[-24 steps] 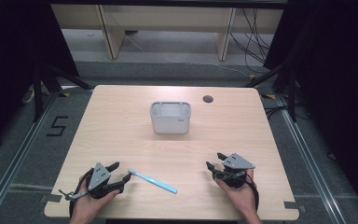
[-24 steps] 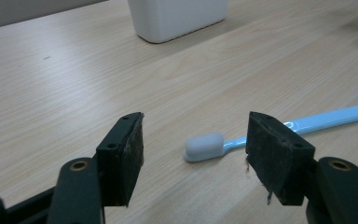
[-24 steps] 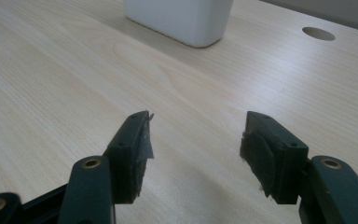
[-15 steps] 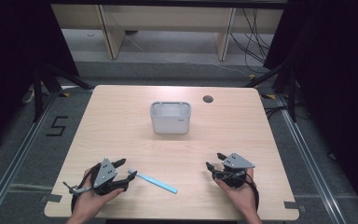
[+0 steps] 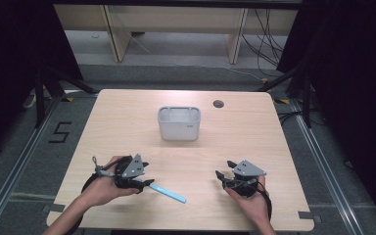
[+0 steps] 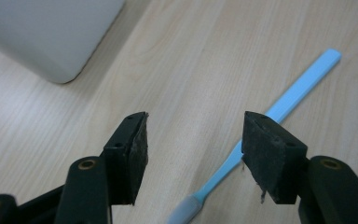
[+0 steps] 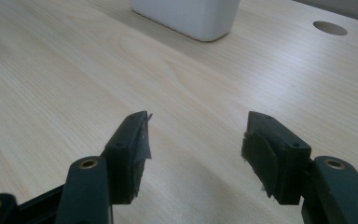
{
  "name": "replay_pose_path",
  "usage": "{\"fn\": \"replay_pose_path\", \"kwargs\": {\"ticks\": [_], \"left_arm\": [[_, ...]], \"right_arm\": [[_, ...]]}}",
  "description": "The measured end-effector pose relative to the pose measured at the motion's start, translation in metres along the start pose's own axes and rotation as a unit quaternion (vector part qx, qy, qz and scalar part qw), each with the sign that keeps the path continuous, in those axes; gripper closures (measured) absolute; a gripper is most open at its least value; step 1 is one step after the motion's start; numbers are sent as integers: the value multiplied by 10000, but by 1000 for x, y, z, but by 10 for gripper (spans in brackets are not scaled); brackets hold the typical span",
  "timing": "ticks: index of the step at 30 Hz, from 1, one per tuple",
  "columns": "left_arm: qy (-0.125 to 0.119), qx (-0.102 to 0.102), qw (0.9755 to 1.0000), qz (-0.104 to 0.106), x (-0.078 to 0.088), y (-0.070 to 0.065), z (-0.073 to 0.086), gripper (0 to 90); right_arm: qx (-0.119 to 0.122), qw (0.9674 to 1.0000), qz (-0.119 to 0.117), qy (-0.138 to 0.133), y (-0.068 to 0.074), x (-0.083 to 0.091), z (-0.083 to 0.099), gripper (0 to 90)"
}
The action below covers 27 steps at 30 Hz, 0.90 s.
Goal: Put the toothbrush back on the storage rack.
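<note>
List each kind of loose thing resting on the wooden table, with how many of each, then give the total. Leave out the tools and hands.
Blue toothbrush: 1
White container: 1
Total: 2

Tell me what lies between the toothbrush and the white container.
Bare tabletop, nothing else: the high view shows plain wood between the blue toothbrush and the white container, and the left gripper view agrees.
</note>
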<state>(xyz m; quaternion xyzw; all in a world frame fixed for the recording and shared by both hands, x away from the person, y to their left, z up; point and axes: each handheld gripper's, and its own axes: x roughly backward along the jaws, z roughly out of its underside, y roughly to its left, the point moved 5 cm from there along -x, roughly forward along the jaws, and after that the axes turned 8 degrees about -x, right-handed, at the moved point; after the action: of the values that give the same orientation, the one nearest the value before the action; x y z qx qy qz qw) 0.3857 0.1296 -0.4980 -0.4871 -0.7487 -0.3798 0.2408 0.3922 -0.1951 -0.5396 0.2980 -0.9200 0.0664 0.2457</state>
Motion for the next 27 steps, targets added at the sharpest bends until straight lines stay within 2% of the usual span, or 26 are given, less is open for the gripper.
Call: {"fn": "replay_pose_path", "kwargs": {"ticks": [2,6,9,11,12,14,15,18,19,20,21,22,23,24,25,27], "left_arm": [[71,-191,9996,201,-5,2,-4,409],[95,-412,9967,696,-14,3,-13,412],[209,-576,9944,858,-20,3,-19,427],[369,-781,9919,935,-22,3,-21,440],[375,-771,9915,976,-24,2,-23,447],[469,-931,9883,1113,-26,1,-26,459],[518,-1049,9859,1199,-27,0,-27,464],[718,-1520,9740,1520,-30,-3,-30,494],[770,-1597,9711,1595,-31,-5,-31,505],[770,-1597,9711,1595,-31,-5,-31,516],[919,-1762,9632,1808,-34,-10,-32,519],[1033,-1914,9577,1884,-34,-11,-32,522],[1027,-1894,9571,1940,-36,-14,-33,527],[1108,-2008,9518,2035,-37,-16,-34,531],[1177,-2095,9477,2101,-38,-17,-34,535],[1272,-2187,9411,2241,-41,-20,-35,544]], "right_arm": [[-56,10000,10,14,1,0,0,409],[-109,9999,-11,29,1,1,0,408],[-116,9999,-9,31,0,1,0,406],[-91,10000,1,29,0,1,0,406],[-94,9999,-4,35,0,1,0,406],[-112,9999,-25,52,0,1,0,406],[-175,9998,-49,58,1,0,1,406],[-57,9999,-64,52,0,-1,0,406],[-56,10000,-63,53,0,0,0,405],[-56,10000,-63,53,0,0,0,405],[-44,10000,-58,56,0,-1,0,405],[-46,10000,-52,65,0,0,0,406],[-39,10000,-52,68,0,0,0,405],[-42,10000,-54,72,0,0,0,406],[-30,10000,-30,71,0,0,0,406],[-24,10000,-24,73,0,0,0,406]]}}
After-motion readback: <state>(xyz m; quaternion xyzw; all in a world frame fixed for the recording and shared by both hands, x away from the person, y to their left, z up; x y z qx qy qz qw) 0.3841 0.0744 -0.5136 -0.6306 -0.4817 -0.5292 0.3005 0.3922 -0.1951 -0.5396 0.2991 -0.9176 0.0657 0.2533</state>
